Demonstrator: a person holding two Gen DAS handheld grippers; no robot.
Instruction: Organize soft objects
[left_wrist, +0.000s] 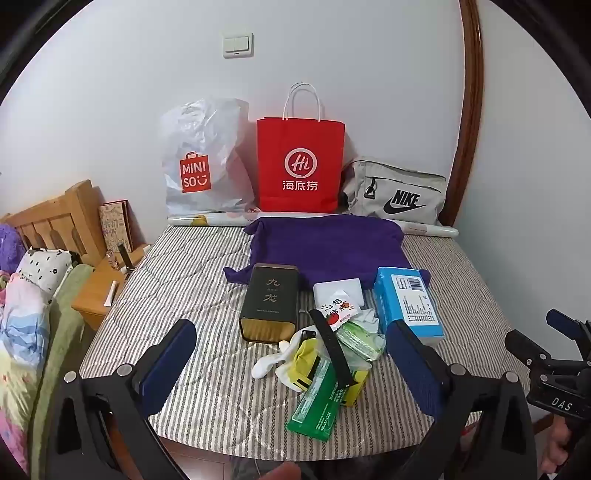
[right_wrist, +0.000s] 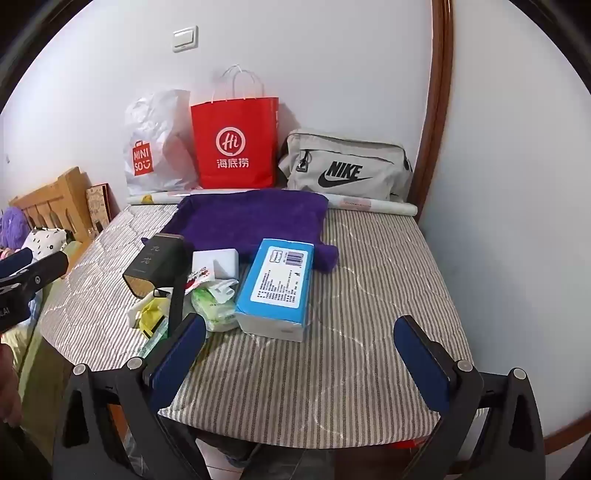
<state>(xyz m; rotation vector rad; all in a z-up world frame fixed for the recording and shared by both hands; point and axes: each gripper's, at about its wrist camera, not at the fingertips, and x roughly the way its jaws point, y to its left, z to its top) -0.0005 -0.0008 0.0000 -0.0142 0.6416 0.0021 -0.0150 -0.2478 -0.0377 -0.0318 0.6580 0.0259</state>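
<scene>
Left tongs (left_wrist: 291, 354) wide open, gripping nothing, hovering low over the near edge of the striped mattress (left_wrist: 192, 295). Between and just beyond their blue pads (left_wrist: 173, 354): a small heap of soft things. In the heap, a white sock (left_wrist: 267, 363) at the left, a yellow-and-black cloth (left_wrist: 306, 363) beside it, a green packet (left_wrist: 317, 402) nearest the camera, a black strap (left_wrist: 334, 350) lying across the top, a pale green wipes pack (left_wrist: 360, 341) towards the right pad. Behind the heap, a dark tin (left_wrist: 271, 301) lying flat, a white box (left_wrist: 338, 290), and a blue tissue pack (left_wrist: 410, 301) touching the far end of the right pad in this view. Further back, a purple towel (left_wrist: 328, 249) spread flat, well beyond the tongs.

Right tongs (right_wrist: 299, 339) also wide open and empty, over bare striped cover. Heap off to their left, just past the left pad (right_wrist: 181, 350); blue tissue pack (right_wrist: 277, 288) ahead, between the pads but apart from both. Purple towel (right_wrist: 255, 218) behind it.

Along the wall, a white plastic bag (left_wrist: 199, 162), a red paper bag (left_wrist: 301, 166) and a grey pouch (left_wrist: 395, 194), upright in a row.
</scene>
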